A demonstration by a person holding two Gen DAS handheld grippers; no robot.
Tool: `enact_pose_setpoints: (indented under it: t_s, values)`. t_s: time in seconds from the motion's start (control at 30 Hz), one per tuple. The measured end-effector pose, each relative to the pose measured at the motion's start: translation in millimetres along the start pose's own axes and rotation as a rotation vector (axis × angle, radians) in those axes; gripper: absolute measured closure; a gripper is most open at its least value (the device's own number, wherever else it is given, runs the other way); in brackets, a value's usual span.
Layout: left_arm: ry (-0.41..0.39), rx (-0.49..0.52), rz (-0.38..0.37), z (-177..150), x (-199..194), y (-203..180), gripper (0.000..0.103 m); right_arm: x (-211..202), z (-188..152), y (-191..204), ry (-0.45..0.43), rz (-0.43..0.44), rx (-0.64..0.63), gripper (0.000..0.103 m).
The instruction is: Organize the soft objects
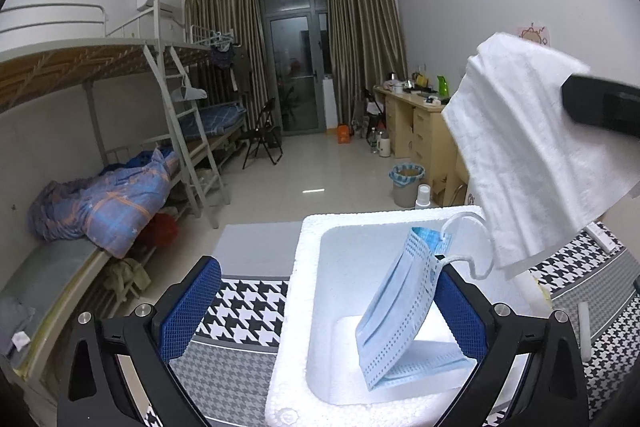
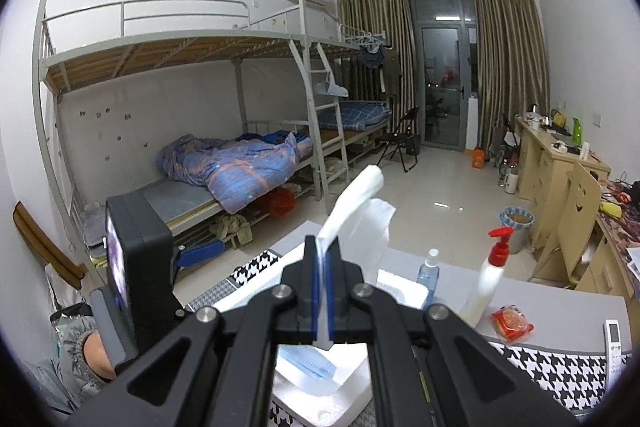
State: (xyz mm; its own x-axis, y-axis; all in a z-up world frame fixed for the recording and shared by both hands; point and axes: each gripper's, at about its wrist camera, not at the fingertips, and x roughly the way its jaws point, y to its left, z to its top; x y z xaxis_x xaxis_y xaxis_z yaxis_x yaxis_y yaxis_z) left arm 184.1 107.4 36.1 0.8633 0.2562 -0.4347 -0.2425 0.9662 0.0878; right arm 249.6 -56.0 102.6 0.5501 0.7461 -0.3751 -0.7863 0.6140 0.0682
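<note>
Readable text: none in either view.
Wall sticker (image 1: 534,35): a cartoon drawing, any lettering too small to read.
Red packet (image 2: 512,323) on the table: print blurred.
Remote control (image 2: 614,341): button marks illegible.

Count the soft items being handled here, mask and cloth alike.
2. A blue face mask leans against the left tongs' right pad inside the white foam box; the tongs are open. A white towel hangs clamped in the right tongs above the box. Others may be hidden.
</note>
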Motion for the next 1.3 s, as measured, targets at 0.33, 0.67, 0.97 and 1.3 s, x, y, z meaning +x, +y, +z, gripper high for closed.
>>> enact_pose_setpoints:
  t_s: [0.33, 0.67, 0.97, 1.3]
  values:
    - [0.002, -0.006, -0.006, -3, 0, 3, 0.001, 23, -7, 9, 0.077, 0.021, -0.024, 0.098]
    - [0.005, -0.009, -0.022, -7, 0, 6, 0.001, 44, -17, 9, 0.166, 0.043, -0.033, 0.044]
    - [-0.005, -0.019, -0.031, -7, -1, 6, 0.001, 45, -19, 10, 0.167, -0.001, -0.076, 0.044]
    - [-0.017, -0.008, -0.055, -11, -4, 9, 0.001, 51, -21, 5, 0.205, 0.073, -0.062, 0.043]
